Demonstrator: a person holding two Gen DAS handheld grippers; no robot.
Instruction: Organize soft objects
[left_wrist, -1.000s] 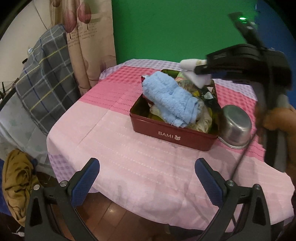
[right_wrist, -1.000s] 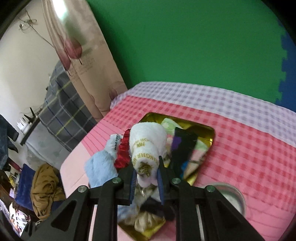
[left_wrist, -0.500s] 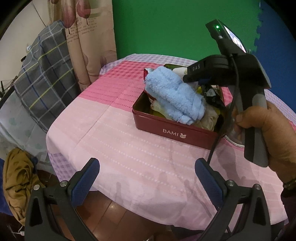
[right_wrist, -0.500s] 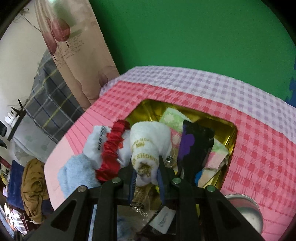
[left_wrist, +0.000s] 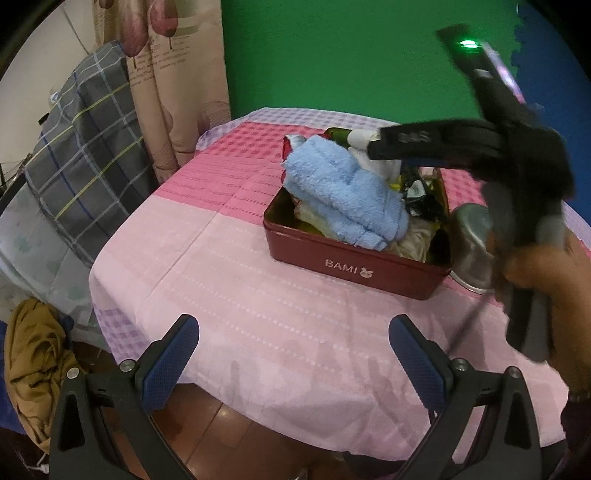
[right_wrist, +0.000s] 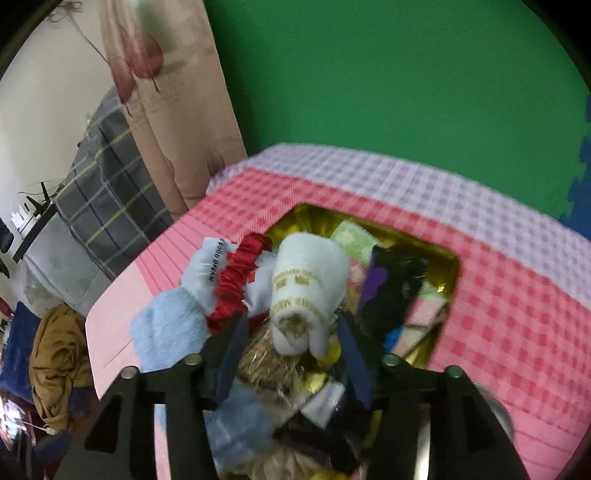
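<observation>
Left wrist view: the left gripper (left_wrist: 293, 349) is hovering over the near edge of the round table (left_wrist: 229, 295), its blue-padded jaws standing wide apart with nothing between them. A broad stretch of bare pink cloth is lying between these jaws and the red tin (left_wrist: 354, 266) marked BAMI, which is sitting toward the right, well apart from the table's left rim. A light blue towel (left_wrist: 343, 194) is lying piled across the tin's left half. A steel bowl (left_wrist: 474, 251) is touching the tin's right end. The right gripper (left_wrist: 373, 146), held in a person's hand (left_wrist: 546, 280), is reaching in from the right over the tin's far part.

Right wrist view: the right gripper (right_wrist: 291, 336) is pointing down into the tin (right_wrist: 450, 258), whose gold inside is showing at the far corners. Its jaws have just been opening and are standing about half apart; the rolled white towel (right_wrist: 308, 291) is lying between them on the tin's contents, the pads apparently no longer pressing it. A red scrunchie (right_wrist: 238, 280) is lying just left of the roll.
</observation>
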